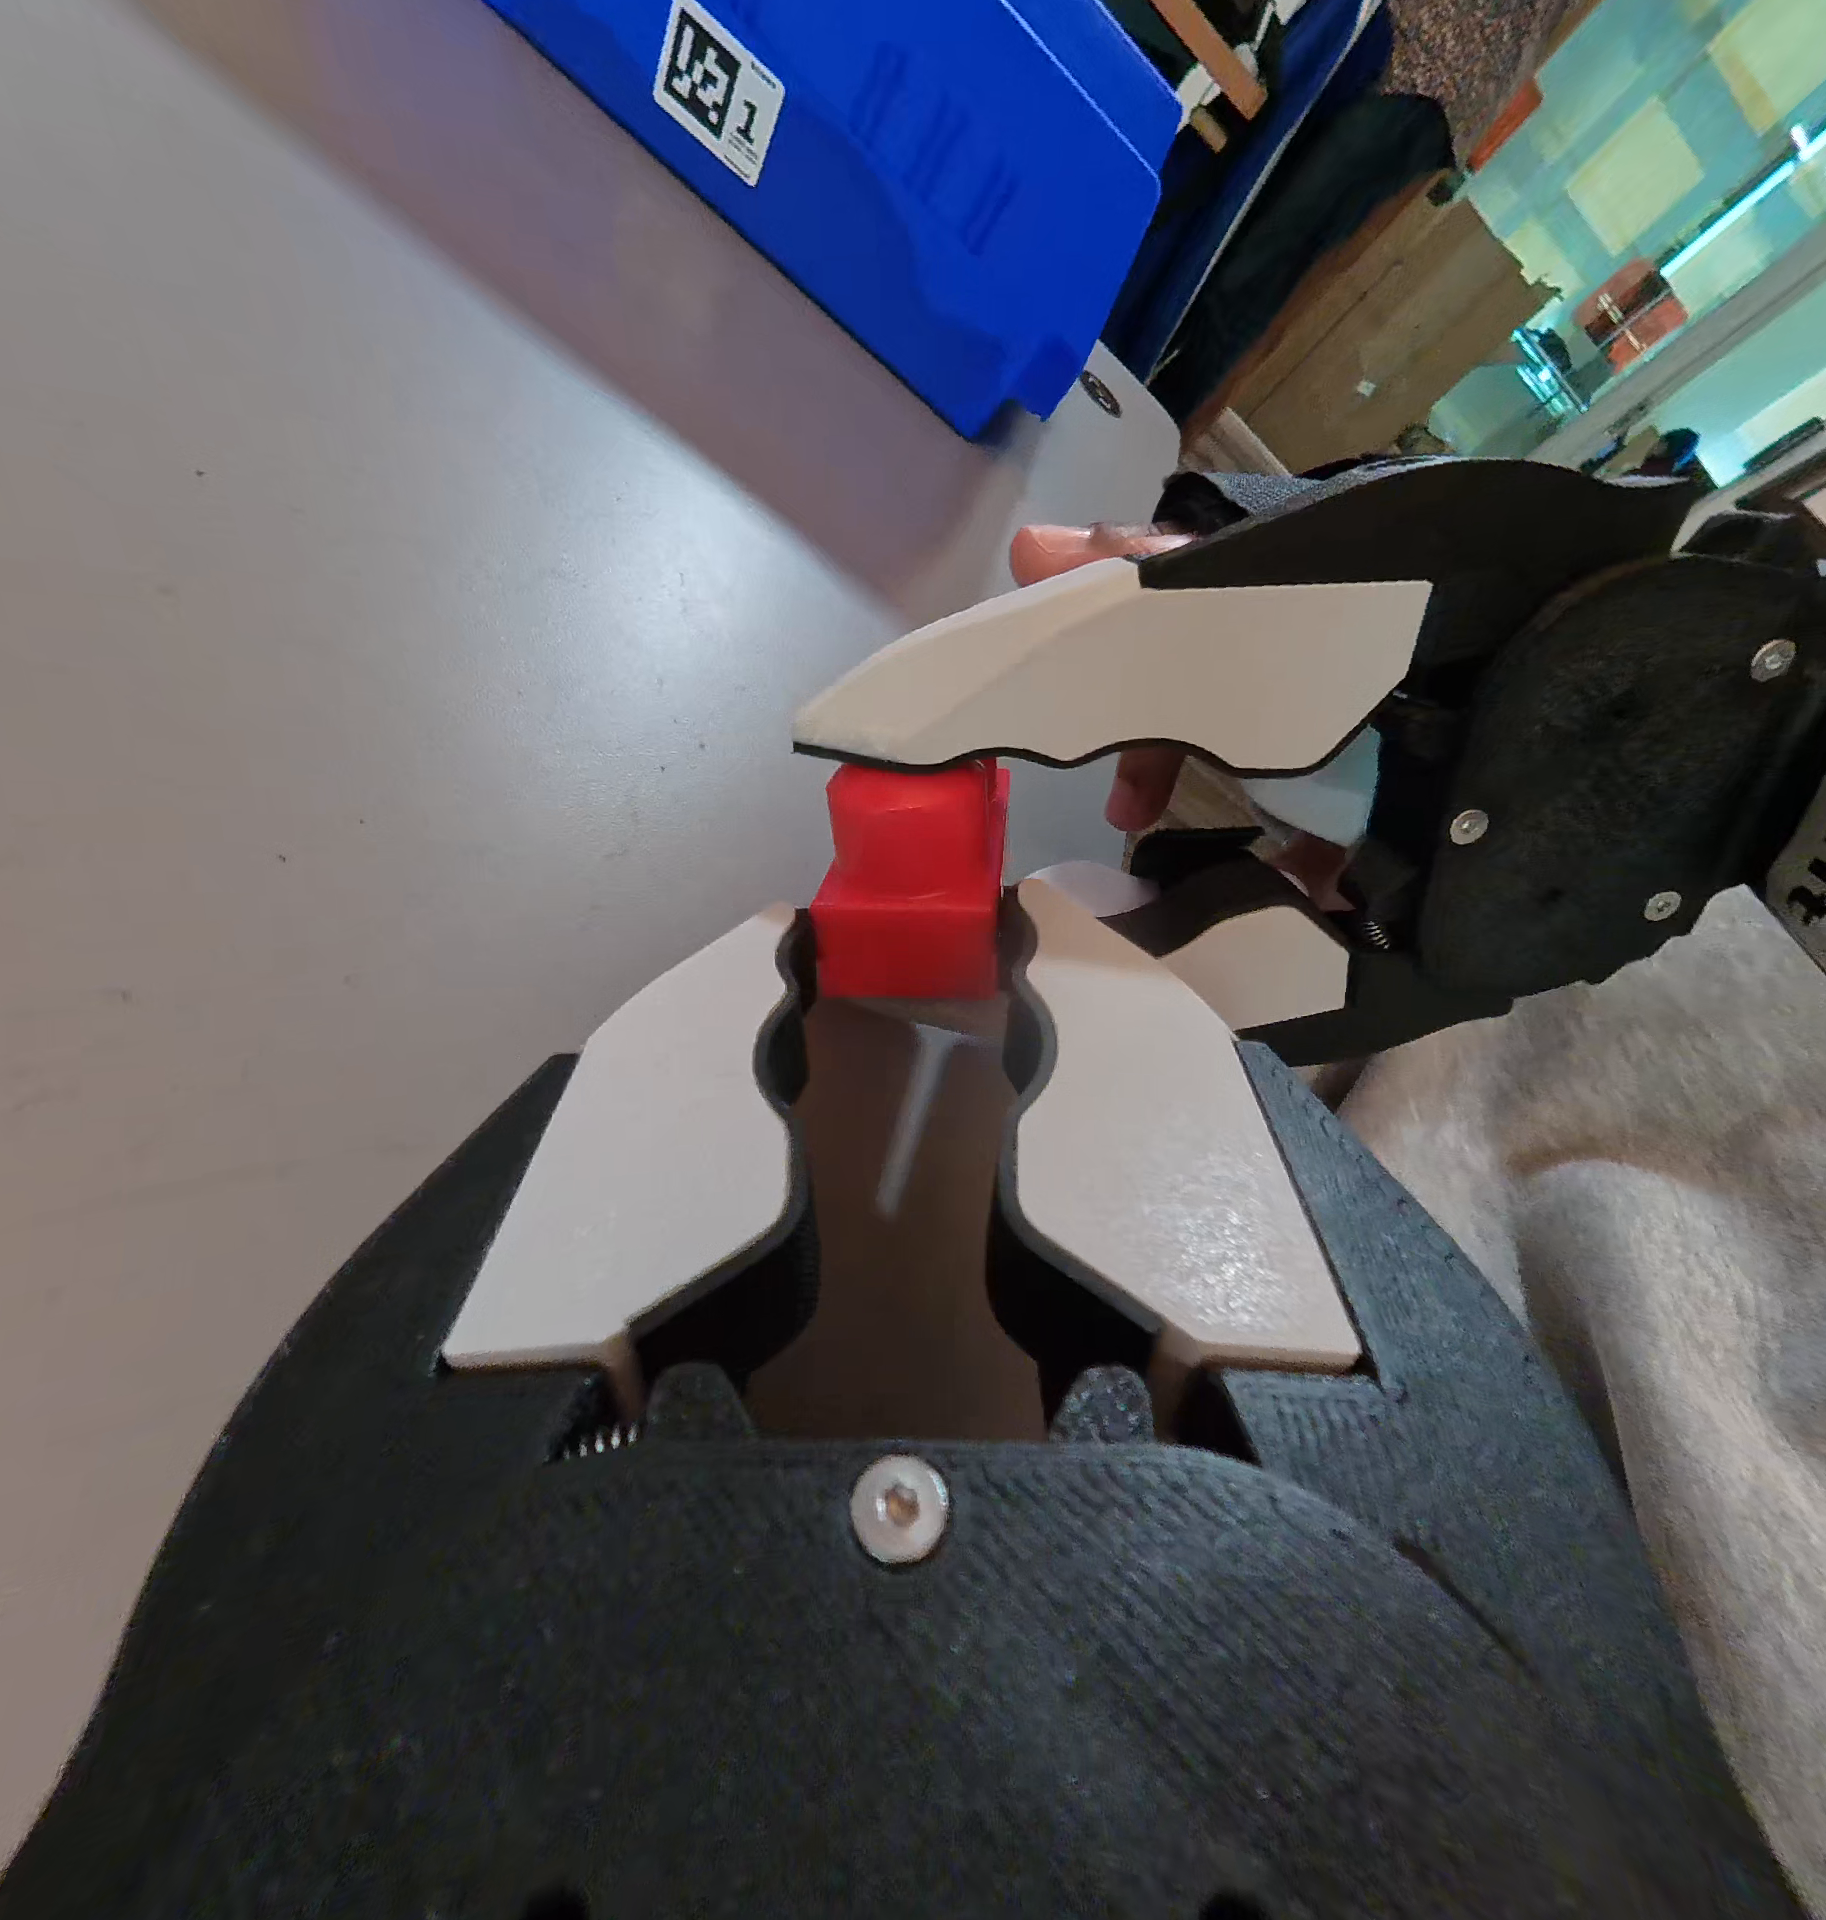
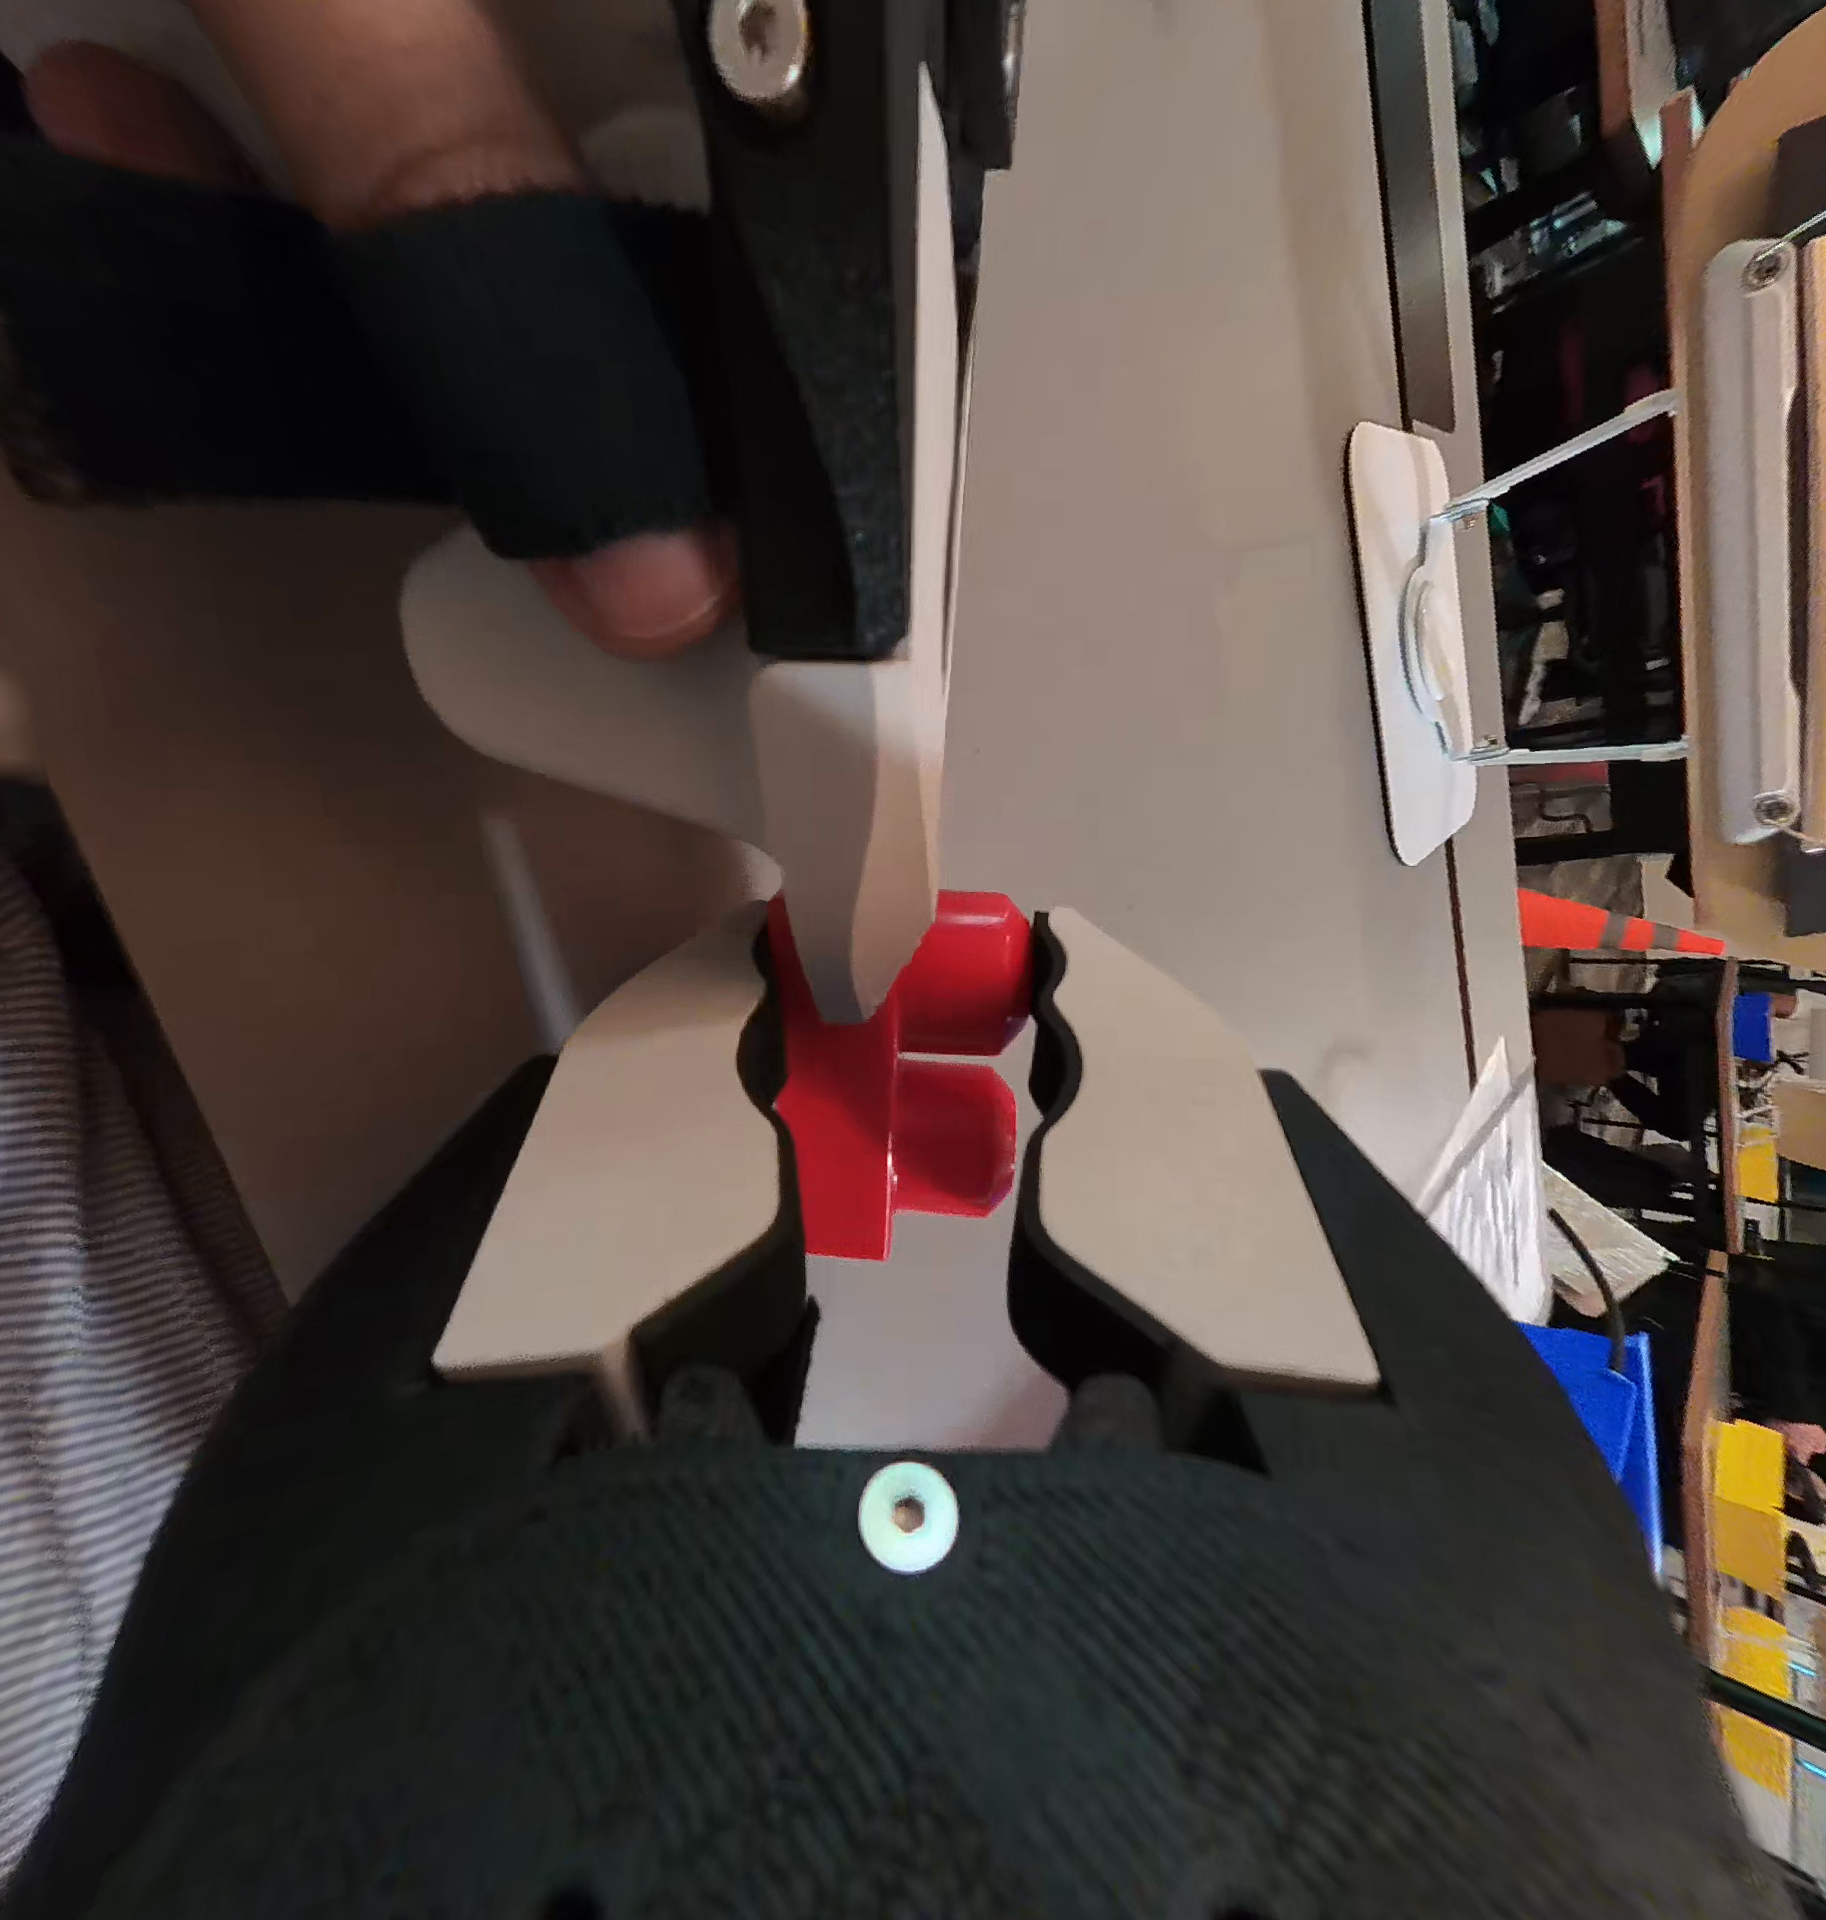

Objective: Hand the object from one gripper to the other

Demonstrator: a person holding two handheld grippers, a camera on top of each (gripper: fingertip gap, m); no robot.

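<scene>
A red stud brick (image 1: 904,920) is held in the air between both grippers. My left gripper (image 1: 904,940) is shut on its square base, one fingertip on each side. The right gripper (image 1: 924,821) comes in from the right, its upper finger (image 1: 1096,665) pressing on the brick's top and its lower finger partly hidden behind. In the right wrist view my right gripper (image 2: 904,920) is shut on the brick (image 2: 847,1143), touching the flat base and a stud. One of the left gripper's fingers (image 2: 893,831) reaches down from above across the brick.
The white table (image 1: 265,623) lies beyond the grippers, with a blue bin (image 1: 888,187) at its far edge. A hand in a black fingerless glove (image 2: 535,364) holds the left gripper. A white stand (image 2: 1418,644) sits on the table. Cluttered shelves (image 2: 1740,1351) are behind. The tips of both grippers are at nearly the same place.
</scene>
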